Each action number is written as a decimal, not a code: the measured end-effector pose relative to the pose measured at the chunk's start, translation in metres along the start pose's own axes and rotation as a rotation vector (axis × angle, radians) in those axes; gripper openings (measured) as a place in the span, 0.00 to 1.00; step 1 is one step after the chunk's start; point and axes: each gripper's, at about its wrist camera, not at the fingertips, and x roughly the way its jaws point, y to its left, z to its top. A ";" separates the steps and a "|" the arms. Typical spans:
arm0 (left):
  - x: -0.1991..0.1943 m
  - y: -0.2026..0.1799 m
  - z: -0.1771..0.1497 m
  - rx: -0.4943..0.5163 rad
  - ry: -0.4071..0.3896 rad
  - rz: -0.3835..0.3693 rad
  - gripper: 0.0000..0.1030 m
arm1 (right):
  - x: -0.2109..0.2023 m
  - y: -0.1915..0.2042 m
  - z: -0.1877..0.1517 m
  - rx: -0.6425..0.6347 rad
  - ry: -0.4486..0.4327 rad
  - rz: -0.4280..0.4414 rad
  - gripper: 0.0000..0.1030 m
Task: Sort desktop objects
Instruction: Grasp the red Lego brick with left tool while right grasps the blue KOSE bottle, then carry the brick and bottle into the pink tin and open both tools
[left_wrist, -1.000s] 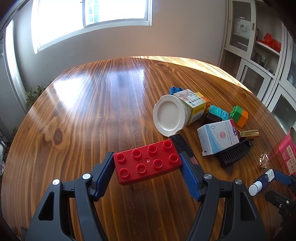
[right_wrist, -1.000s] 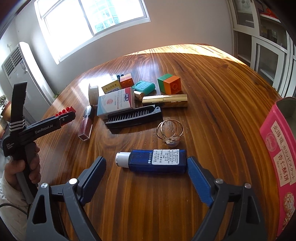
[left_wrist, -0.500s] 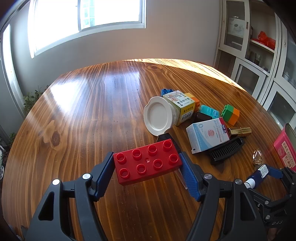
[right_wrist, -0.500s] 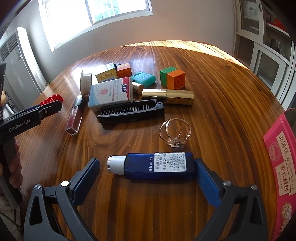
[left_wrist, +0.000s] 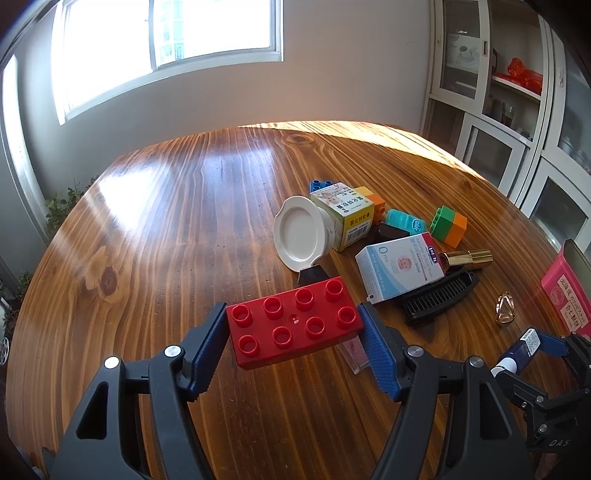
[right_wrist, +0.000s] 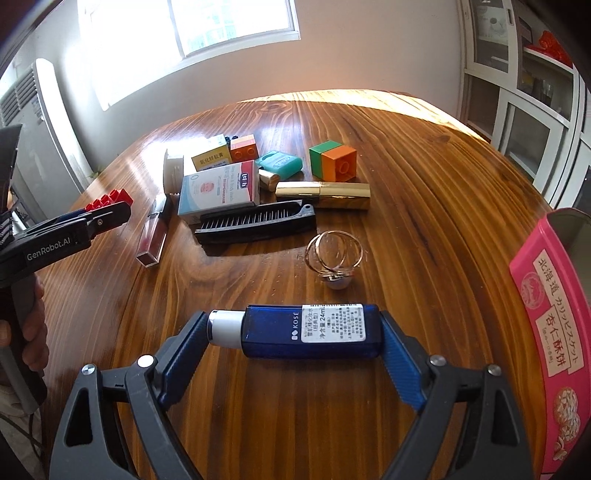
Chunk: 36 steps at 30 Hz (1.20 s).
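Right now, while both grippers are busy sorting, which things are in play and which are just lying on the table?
In play:
- red eight-stud plastic brick, clamped in left gripper
- dark blue white-capped bottle, right gripper closing on it

Lying about:
- black plastic comb
- gold metal tube
- thin wire ring
- pink biscuit tin

We find the table's (left_wrist: 155, 229) far and left parts open to passage. A cluster blocks the middle right: lid (left_wrist: 300, 233), boxes (left_wrist: 400, 271), bricks (left_wrist: 448, 230), comb (left_wrist: 439, 297), gold tube (right_wrist: 323, 192). A ring (right_wrist: 334, 256) lies just beyond the blue bottle (right_wrist: 310, 336). A pink tin (right_wrist: 550, 332) bounds the right edge.
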 end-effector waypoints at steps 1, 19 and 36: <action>-0.001 -0.001 0.000 0.001 -0.003 -0.002 0.71 | -0.004 -0.002 -0.001 0.007 -0.008 0.000 0.88; -0.034 -0.078 -0.010 0.066 -0.037 -0.107 0.71 | -0.072 -0.049 -0.013 0.118 -0.168 -0.049 0.88; -0.063 -0.184 -0.013 0.215 -0.060 -0.218 0.71 | -0.136 -0.128 -0.040 0.268 -0.315 -0.157 0.88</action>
